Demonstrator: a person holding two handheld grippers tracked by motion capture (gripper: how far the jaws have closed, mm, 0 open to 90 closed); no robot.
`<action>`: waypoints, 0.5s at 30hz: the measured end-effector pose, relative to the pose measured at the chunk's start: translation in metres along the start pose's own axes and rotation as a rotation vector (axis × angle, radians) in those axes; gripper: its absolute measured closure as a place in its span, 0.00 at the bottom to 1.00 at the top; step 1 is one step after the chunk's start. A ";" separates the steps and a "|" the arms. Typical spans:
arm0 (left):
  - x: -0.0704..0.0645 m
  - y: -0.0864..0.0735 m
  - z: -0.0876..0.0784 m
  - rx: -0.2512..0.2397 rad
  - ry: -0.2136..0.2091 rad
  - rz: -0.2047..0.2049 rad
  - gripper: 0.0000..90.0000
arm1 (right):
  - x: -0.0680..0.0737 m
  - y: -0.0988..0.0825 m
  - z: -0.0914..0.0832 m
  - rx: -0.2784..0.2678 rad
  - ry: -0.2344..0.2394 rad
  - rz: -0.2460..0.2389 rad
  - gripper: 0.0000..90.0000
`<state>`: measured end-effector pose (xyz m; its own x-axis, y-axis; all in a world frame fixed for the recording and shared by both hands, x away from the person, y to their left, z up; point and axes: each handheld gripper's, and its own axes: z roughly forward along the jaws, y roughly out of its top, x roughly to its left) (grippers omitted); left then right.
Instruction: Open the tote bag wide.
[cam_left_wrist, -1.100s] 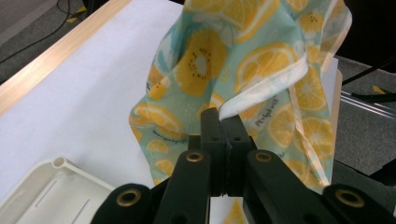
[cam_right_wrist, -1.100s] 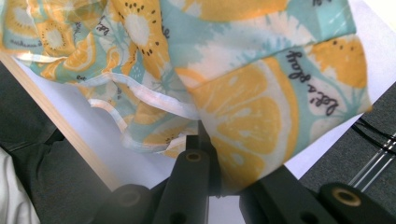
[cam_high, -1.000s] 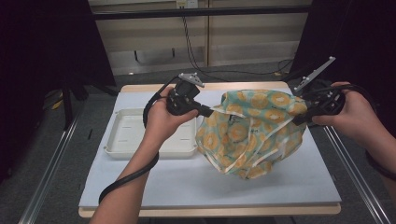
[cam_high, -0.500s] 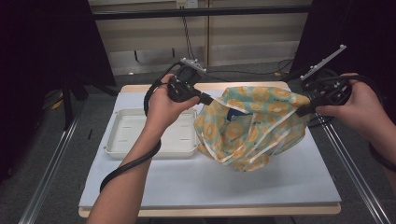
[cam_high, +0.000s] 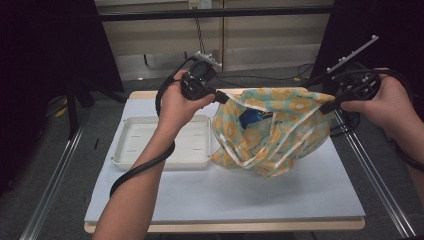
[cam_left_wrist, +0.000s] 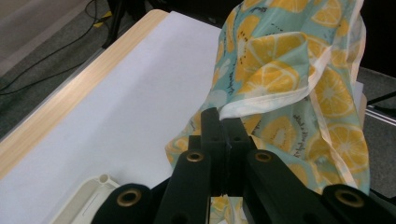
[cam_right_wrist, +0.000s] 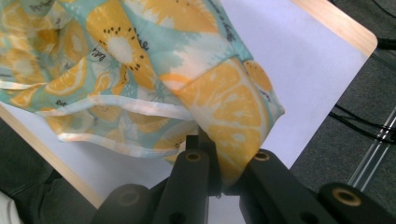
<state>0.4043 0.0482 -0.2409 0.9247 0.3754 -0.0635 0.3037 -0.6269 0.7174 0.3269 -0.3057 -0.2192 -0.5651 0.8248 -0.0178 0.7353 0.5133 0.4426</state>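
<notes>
The cloth (cam_high: 272, 130), thin, soft and printed with orange slices, hangs slack over the surface (cam_high: 225, 195) just right of the white tray (cam_high: 125, 150), sagging as if something dark rests in its fold. It looks light and floppy, so the hemmed corners seem the best hold. The left claw (cam_high: 219, 97) and right claw (cam_high: 326, 107) are each pinched tight on an upper corner.

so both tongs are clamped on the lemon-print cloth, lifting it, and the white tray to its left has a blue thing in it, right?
Not quite. The white tray is empty in the high view. The blue thing sits inside the cloth. The rest holds: the left tongs and right tongs are clamped on the cloth, lifting it.
</notes>
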 end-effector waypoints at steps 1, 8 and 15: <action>0.000 0.001 0.000 0.001 -0.002 -0.001 1.00 | -0.001 0.001 0.000 -0.005 -0.002 0.005 1.00; 0.005 0.007 -0.003 -0.014 -0.002 -0.003 1.00 | -0.008 0.004 -0.001 -0.010 -0.003 0.010 1.00; 0.007 0.011 -0.006 -0.017 0.012 -0.013 1.00 | -0.014 0.004 -0.009 -0.047 0.006 0.030 1.00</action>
<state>0.4128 0.0480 -0.2294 0.9180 0.3912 -0.0645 0.3112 -0.6103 0.7284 0.3347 -0.3173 -0.2086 -0.5457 0.8380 0.0012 0.7335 0.4769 0.4844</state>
